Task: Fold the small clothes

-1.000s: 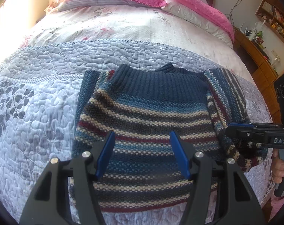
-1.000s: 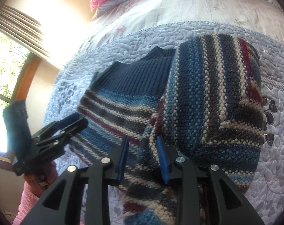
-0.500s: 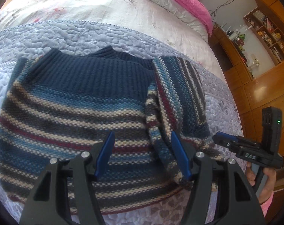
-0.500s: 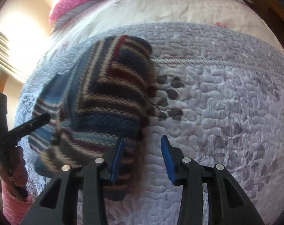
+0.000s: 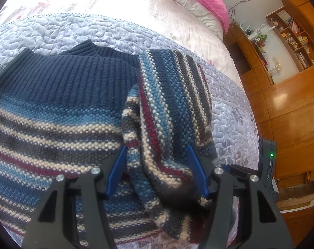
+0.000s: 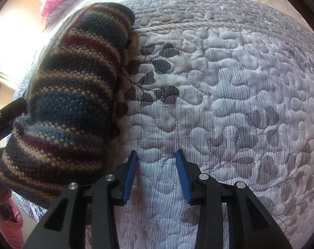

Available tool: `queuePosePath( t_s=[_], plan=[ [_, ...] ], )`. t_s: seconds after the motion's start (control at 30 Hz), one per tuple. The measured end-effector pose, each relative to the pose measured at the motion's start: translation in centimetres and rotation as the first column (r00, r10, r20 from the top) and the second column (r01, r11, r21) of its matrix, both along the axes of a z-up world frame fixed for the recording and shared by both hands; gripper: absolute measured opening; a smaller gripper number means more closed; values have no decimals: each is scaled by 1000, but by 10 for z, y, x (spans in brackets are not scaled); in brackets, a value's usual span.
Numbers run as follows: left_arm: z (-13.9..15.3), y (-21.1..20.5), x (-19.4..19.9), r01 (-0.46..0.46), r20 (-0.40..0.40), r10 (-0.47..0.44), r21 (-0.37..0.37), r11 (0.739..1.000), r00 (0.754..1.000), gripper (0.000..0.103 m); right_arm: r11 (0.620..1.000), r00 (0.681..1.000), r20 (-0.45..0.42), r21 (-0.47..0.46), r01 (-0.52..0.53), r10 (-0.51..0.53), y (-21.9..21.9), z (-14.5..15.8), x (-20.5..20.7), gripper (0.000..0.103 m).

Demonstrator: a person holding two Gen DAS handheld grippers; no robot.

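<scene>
Striped sweater (image 5: 53, 124) on quilt (image 6: 229, 83), sleeve (image 5: 173, 108) folded inward.
Left gripper (image 5: 157, 169): jaws wide, straddling sleeve, ungripped. Right gripper (image 6: 156, 175): parted, empty, beside sweater.

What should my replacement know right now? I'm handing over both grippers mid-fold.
Left gripper: open, poised over the folded-in sleeve, gripping nothing.
Right gripper: open, empty, over bare quilt beside the sweater.
Sweater: lies flat on the quilt, collar away from you.
Done: right sleeve folded in over the body.
Left: the other sleeve, out of view, then fold the body.
</scene>
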State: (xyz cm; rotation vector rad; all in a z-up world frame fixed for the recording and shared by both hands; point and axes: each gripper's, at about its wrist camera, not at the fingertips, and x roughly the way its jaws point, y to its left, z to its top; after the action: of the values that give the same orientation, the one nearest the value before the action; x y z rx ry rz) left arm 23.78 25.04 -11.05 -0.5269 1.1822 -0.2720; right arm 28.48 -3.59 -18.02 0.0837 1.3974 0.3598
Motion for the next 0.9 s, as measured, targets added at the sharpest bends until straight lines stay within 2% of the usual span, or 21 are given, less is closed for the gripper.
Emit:
queuePosePath(
  t_s=[0.03,0.13,0.2,0.4,0.57,0.67,0.83,0.87,0.9],
  plan=[
    [-3,-1,2,-2,-7,2,-2,1000,1000,51,1000,1000,1,0,0,0,1,0,0,38],
    [-11,-2,5,-26,-22,26,-1,1000,999,27,1000,1000,5,-4,-3,3,2,-2,-1,38],
    [-10,-1,5,-37,-11,37,-10,999,999,20,1000,1000,2,-1,-1,1,5,-3,-2,38],
    [10,-5,-11,-33,85,31,21,999,996,18,1000,1000,1,19,8,-8,2,-6,0,38],
    [17,19,-18,-57,95,60,-37,998,994,18,1000,1000,1,19,5,-5,-4,-13,1,38],
    [28,44,-26,-78,116,89,-98,992,989,18,1000,1000,0,19,5,-5,-4,-14,1,38],
    [50,86,-40,-115,160,131,-105,988,978,17,1000,1000,6,0,1,-1,0,-15,0,38],
    [53,95,-44,-124,163,141,-111,986,977,15,1000,1000,9,-7,-2,2,2,-14,0,38],
    [57,104,-48,-138,168,156,-112,984,973,6,1000,1000,11,-14,-5,5,3,-14,0,38]
  ],
)
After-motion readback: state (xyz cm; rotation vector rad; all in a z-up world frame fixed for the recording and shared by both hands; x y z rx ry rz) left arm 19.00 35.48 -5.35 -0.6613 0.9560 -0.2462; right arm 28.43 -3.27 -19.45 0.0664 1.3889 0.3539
